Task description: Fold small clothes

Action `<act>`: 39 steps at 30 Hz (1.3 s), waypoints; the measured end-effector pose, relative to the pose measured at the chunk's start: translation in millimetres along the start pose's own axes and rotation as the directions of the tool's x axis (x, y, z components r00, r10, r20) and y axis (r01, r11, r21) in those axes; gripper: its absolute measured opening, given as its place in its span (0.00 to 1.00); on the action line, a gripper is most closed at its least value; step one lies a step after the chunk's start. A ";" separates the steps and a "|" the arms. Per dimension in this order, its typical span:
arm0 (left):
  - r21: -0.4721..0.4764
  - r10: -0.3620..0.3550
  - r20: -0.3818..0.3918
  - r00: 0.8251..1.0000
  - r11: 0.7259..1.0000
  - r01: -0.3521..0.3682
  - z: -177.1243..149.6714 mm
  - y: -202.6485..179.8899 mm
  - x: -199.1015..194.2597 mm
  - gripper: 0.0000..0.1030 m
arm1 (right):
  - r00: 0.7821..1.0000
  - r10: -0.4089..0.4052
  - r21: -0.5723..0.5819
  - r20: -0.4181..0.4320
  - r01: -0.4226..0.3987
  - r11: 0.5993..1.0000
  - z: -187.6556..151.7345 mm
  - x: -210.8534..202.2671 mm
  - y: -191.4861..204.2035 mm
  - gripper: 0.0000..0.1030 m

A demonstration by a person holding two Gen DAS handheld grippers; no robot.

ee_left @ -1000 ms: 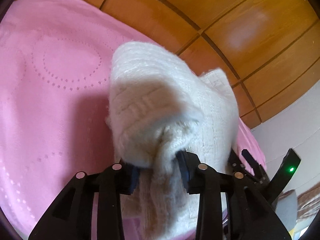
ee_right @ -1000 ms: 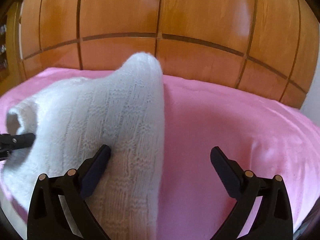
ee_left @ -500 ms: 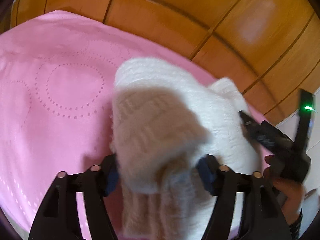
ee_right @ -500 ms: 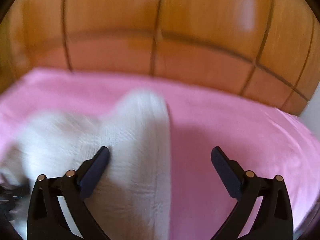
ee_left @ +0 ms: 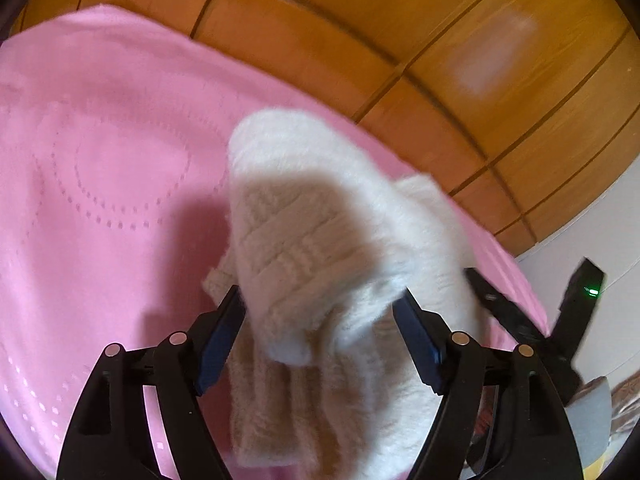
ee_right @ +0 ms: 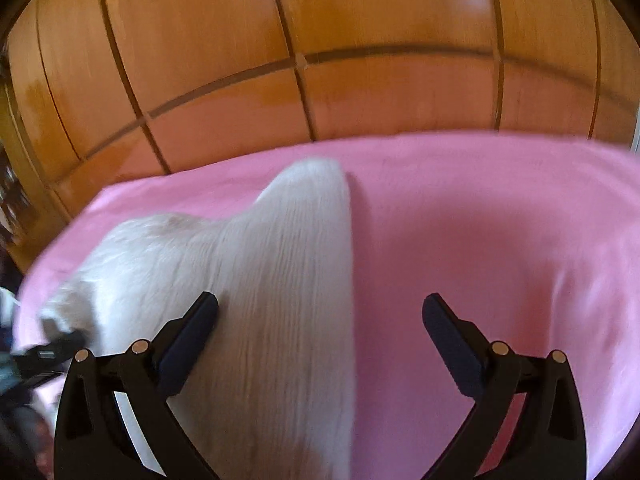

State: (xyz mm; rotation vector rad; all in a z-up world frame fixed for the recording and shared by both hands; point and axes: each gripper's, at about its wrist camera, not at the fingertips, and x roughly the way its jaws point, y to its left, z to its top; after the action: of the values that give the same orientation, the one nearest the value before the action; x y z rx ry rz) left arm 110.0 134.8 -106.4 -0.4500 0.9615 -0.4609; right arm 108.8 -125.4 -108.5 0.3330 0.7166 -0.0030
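White knitted garment (ee_left: 320,240) lying bunched on the pink blanket (ee_left: 100,160), in front of the wooden panelled wall (ee_left: 440,40). Left gripper (ee_left: 320,316) released — jaws just opened wider, a folded lobe of the knit between the pads but not pressed. Right gripper (ee_right: 320,320) spread wide, grasping nothing — its left finger (ee_right: 192,336) over the garment's edge, the right one above bare blanket.

White knitted garment (ee_left: 320,248) folded over on the pink bed (ee_left: 100,160).

Fuzzy, ribbed knit with a woven-look pattern; its upper flap is doubled back over the lower layer, one rounded corner reaching toward the far edge of the bed.
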 end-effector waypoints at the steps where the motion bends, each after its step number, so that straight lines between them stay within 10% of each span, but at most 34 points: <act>1: 0.001 0.007 -0.012 1.000 1.000 -0.007 -1.2 2.1 4.1 0.72 | 0.999 0.032 0.024 -0.019 -0.031 0.999 -1.0 -1.0 -2.5 0.98; 5: 0.003 -0.025 -0.027 0.999 1.000 0.025 -2.5 4.6 4.2 0.74 | 0.972 0.215 0.159 -0.098 -0.197 0.967 -6.7 0.6 -22.3 0.98; 9: -0.030 -0.087 -0.064 0.994 0.996 0.085 5.6 14.3 12.2 0.75 | 0.925 0.359 0.251 -0.121 -0.322 0.913 -5.0 12.7 -29.3 0.76; 12: -0.123 -0.235 -0.121 0.964 0.968 0.221 5.3 20.6 20.5 0.75 | 0.904 0.402 0.288 -0.146 -0.350 0.892 0.3 28.4 -25.5 0.75; 25: 0.232 -0.050 -0.112 0.992 0.970 0.075 -2.2 -52.3 17.6 0.37 | 0.955 0.289 0.054 -0.062 -0.286 0.957 3.6 -20.1 -3.5 0.49; 39: 0.437 -0.169 -0.053 0.984 0.882 0.175 29.1 -176.7 96.6 0.36 | 0.966 0.069 -0.069 0.249 -0.053 0.996 65.0 -73.9 -75.6 0.47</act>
State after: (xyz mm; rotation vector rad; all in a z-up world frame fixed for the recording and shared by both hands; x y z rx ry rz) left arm 152.1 -58.4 -58.6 -0.1184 0.7999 -0.8245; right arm 86.0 -224.7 -37.6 0.2889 0.4533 0.0349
